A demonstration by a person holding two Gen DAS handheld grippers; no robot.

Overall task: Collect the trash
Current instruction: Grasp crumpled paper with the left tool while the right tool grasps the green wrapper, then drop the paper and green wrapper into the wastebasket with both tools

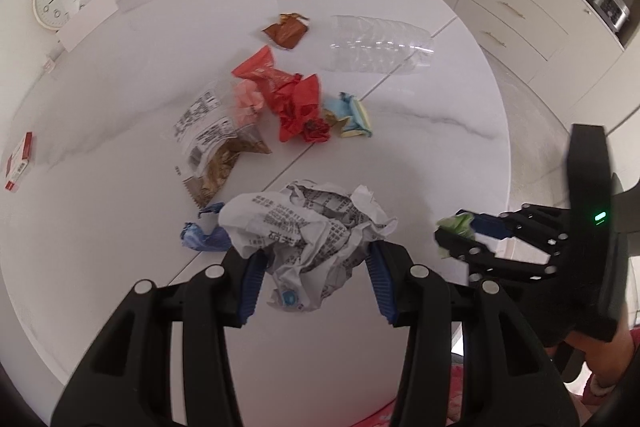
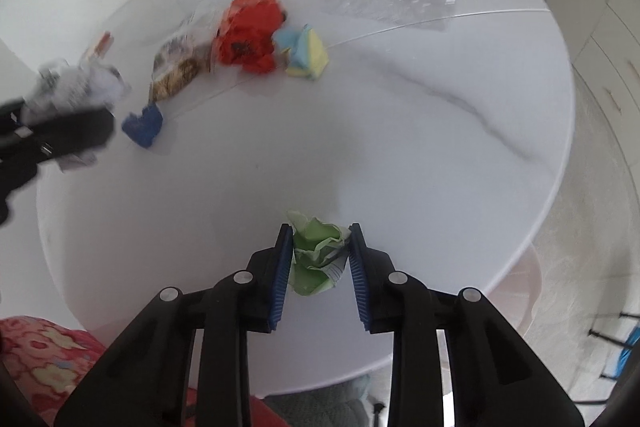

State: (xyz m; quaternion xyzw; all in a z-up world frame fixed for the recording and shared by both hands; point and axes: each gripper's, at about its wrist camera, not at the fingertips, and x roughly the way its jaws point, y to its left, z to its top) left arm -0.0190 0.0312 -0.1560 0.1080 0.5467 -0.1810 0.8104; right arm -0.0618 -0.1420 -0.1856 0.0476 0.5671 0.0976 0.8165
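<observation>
Between my left gripper [image 1: 316, 267] fingers: crumpled printed paper [image 1: 308, 227], pinched | right gripper [image 2: 320, 259] pinches green wrapper [image 2: 316, 251] | remaining trash, blurred, seemingly ahead on table [image 1: 440, 147], nearer left.

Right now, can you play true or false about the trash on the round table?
1. The left hand-held gripper holds a crumpled white printed paper. True.
2. The right hand-held gripper holds a red wrapper. False: it pinches a crumpled green wrapper.
3. A clear plastic tray lies on the white marble table. True.
4. The small blue wrapper is inside a bin. False: it lies on the table.
</observation>
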